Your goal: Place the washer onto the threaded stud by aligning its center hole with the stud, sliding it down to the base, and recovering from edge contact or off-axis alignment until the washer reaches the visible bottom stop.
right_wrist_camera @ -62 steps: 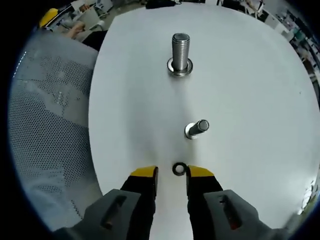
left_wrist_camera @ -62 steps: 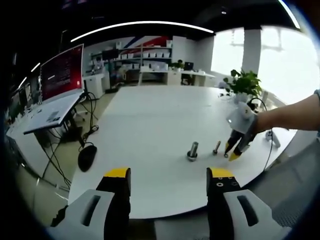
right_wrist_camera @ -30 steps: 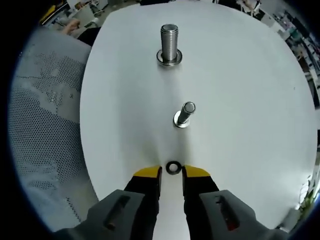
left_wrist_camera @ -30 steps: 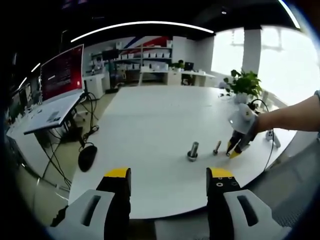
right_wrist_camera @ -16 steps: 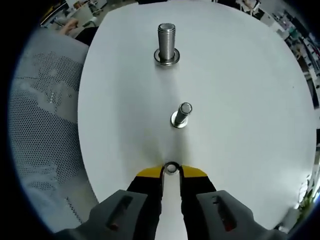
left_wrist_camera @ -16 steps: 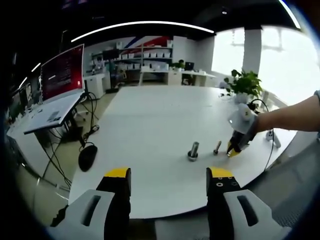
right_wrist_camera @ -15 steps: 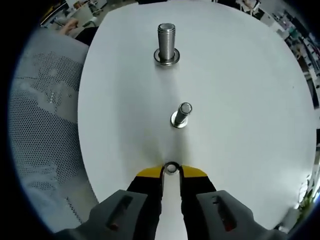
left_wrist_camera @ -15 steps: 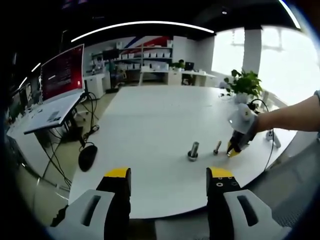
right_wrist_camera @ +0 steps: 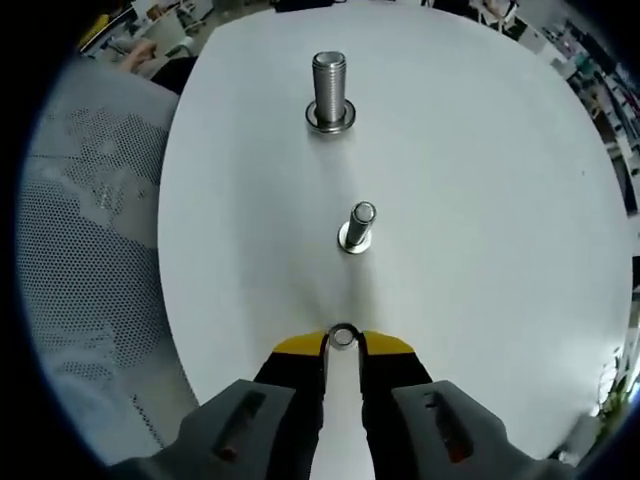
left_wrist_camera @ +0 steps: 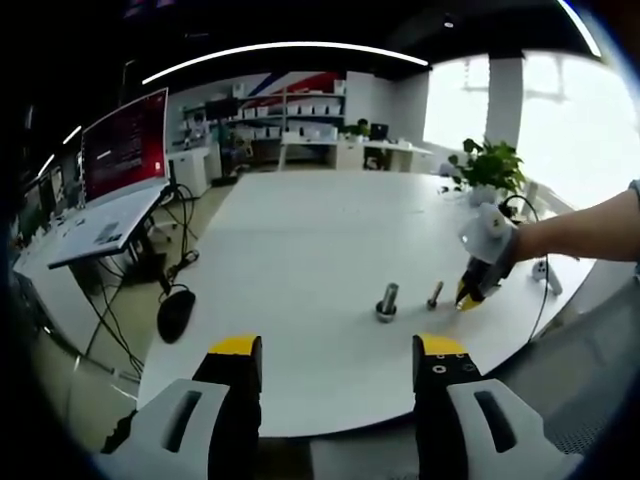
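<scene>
1. Left gripper view: the left hand-held gripper (left_wrist_camera: 337,362) waits wide open and empty off the desk (left_wrist_camera: 300,240) edge, keeping clear.
2. Right gripper view: the right hand-held gripper (right_wrist_camera: 343,346) pinches the washer (right_wrist_camera: 343,335) near the desk's near edge, lined up toward the threaded stud (right_wrist_camera: 357,226).

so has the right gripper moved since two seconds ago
Yes. In the left gripper view the right gripper has risen off the table beside the small stud, its jaws shut on the washer.
</scene>
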